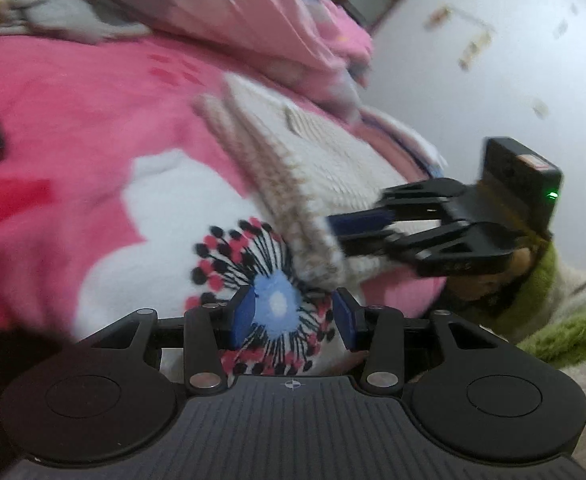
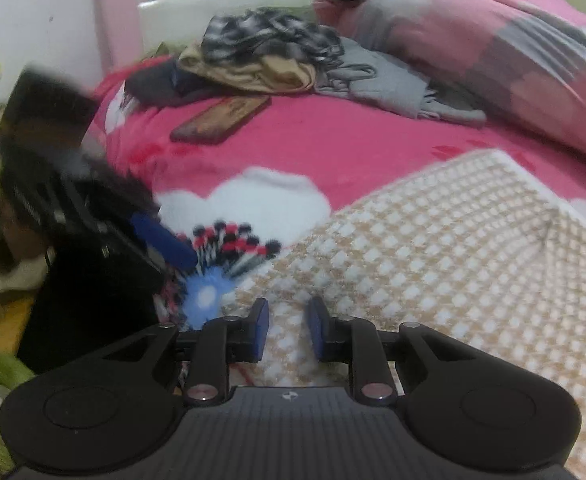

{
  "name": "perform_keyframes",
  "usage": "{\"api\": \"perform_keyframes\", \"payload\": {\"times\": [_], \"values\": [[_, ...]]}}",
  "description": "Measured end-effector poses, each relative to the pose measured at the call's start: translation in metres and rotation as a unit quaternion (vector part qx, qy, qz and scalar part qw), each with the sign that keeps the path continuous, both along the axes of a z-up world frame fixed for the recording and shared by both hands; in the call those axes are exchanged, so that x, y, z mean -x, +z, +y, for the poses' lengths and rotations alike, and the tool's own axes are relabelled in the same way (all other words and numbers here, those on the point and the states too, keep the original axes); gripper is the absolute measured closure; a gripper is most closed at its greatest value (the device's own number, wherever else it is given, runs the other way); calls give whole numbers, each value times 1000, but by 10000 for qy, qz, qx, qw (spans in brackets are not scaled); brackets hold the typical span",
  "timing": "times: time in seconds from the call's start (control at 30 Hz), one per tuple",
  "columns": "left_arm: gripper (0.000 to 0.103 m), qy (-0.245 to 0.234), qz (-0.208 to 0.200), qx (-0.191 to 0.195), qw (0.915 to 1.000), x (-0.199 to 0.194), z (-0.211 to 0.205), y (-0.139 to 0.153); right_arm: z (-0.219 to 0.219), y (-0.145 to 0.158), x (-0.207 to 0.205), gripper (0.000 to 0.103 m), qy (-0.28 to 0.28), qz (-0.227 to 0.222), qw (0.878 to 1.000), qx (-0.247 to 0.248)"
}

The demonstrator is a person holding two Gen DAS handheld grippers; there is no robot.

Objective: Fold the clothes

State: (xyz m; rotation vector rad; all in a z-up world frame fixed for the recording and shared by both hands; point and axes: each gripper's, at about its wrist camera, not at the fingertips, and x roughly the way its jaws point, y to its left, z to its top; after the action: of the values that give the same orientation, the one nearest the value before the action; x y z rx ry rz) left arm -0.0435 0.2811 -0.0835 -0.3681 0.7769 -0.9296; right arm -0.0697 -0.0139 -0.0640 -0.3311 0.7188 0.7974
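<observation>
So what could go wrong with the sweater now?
The right tongs sit at the edge of the knit sweater with jaws apart, so the edge could slip out. The left tongs hang open over the pink blanket and might pinch that instead. Both pictures are blurry, so aim may be off.

No text, label, brand or number can be read anywhere in either view

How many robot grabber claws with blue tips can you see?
2. The left black gripper with blue pads hangs open above the pink bedspread's blue flower. The right black gripper is open over the cream-and-tan checked knitted sweater, near its edge.
</observation>
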Motion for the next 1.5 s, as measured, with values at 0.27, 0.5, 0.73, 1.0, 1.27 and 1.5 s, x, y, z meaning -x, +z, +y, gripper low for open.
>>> {"api": "perform_keyframes", "payload": {"times": [0.27,0.5,0.73,1.0,1.27,1.5], "values": [[52,615,-237,445,9968,22,-2,23,-13,27,-39,82,-847,-109,9950,-526],[50,617,-347,503,9962,30,-21,31,-21,24,-84,85,-1633,230,9820,-920],[50,696,-519,425,9953,31,-47,42,-15,-16,-109,84,-2026,393,9747,-857],[52,910,-592,501,9928,6,-88,42,-97,45,-21,82,-1926,-388,9651,-1731],[67,1307,397,160,9905,-18,-84,15,-233,-11,51,86,-3716,-228,8991,-2304],[58,1301,-471,-650,9882,-2,-111,54,-262,-13,72,94,-4085,-337,8751,-2575]]}}
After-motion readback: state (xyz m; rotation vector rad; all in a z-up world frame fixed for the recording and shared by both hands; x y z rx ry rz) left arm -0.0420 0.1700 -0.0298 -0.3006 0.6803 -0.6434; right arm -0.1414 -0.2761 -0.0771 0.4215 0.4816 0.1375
